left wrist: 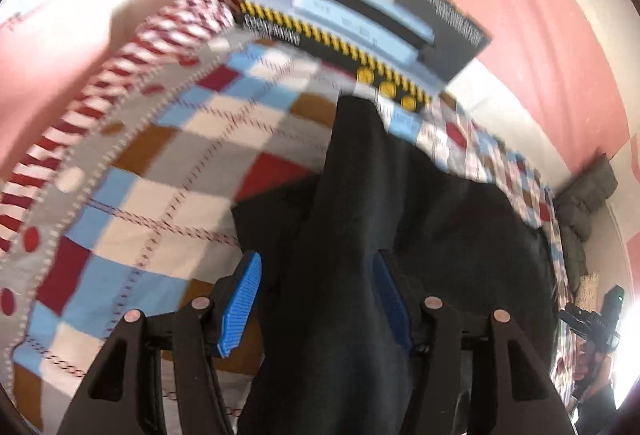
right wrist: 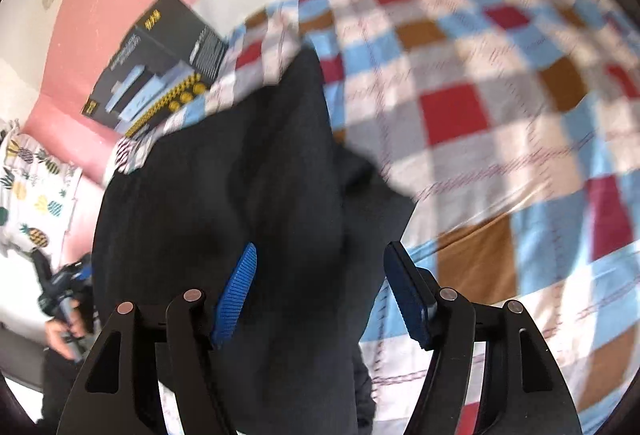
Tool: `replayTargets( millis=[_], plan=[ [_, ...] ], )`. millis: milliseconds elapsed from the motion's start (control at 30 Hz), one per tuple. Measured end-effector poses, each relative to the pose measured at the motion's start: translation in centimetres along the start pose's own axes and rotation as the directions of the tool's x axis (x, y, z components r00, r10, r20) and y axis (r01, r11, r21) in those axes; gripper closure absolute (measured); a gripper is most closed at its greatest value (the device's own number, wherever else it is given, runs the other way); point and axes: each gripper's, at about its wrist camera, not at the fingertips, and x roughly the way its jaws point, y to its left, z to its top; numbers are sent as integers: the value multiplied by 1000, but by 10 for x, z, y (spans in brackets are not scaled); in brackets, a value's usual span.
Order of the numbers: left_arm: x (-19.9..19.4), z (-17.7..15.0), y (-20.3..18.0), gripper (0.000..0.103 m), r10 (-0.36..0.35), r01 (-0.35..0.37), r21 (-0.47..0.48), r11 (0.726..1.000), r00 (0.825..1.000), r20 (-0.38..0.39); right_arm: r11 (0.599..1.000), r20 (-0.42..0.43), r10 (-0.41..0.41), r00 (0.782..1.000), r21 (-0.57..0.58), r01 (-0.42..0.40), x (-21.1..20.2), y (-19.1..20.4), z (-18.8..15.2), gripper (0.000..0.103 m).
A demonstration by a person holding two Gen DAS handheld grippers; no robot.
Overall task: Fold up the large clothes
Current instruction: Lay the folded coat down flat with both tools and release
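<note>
Jaws of both grippers, left gripper and right gripper, tilted downward, gape around black garment.

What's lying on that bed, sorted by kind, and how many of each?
Dark garment: 1
Checked quilt: 1
Printed black box: 1
Pineapple-print pillow: 1
Handheld grippers: 2, left gripper and right gripper
Total: 6

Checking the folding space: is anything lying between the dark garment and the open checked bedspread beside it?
Nothing visible does. The dark garment lies directly on the checked bedspread; the black printed box sits at the bed's far edge.
</note>
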Motion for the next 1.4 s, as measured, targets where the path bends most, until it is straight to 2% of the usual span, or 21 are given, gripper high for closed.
replayTargets(
  millis=[67,167,233,267,300,333,400,467,600,767,833,967,1133,1233,1300,1400],
  plan=[
    [-12,5,-4,44,-12,12,2,1000,999,37,999,74,-41,996,-20,42,-14,6,7,36],
    [-10,12,-24,44,-28,24,56,998,997,66,997,97,-25,995,-71,32,-8,26,13,37],
    [4,14,-35,44,-20,14,86,996,998,61,995,84,-14,996,-96,22,8,38,16,58],
    [15,14,-38,44,-15,11,89,996,999,43,996,62,-11,998,-93,17,19,40,18,78],
    [28,14,-39,44,-8,6,90,996,1000,21,997,31,-30,999,-75,33,36,38,20,84],
    [40,13,-39,44,17,-18,92,996,1000,9,997,20,-46,999,-63,48,46,34,20,85],
    [56,9,-35,44,56,-56,84,995,998,-4,997,-4,-70,998,-24,70,63,21,22,97],
    [62,9,-28,44,76,-76,68,995,997,2,998,2,-55,998,-8,55,61,16,21,97],
    [58,4,-12,43,37,-37,-3,999,999,3,997,21,-62,998,-32,63,47,19,19,96],
    [13,-20,-18,44,43,-43,6,999,997,70,994,51,-61,997,-89,66,11,34,-3,94],
    [-10,-35,-25,44,40,-42,17,999,996,84,991,67,-54,996,-119,61,-8,42,-20,94],
    [-46,-70,-34,44,-18,19,-9,1000,997,81,984,63,-56,996,-167,66,-34,55,-64,93],
    [-81,-121,-60,44,20,-23,48,999,998,51,974,60,-88,994,-204,98,-62,64,-112,93],
    [-101,-149,-88,44,42,-47,104,993,998,46,964,78,-105,991,-238,121,-83,73,-133,81],
    [-114,-166,-107,43,37,-43,133,990,998,51,959,95,-102,990,-256,124,-96,81,-144,63],
    [-132,-185,-130,42,54,-65,164,984,996,68,948,116,-92,989,-294,123,-114,97,-162,59]
  ],
)
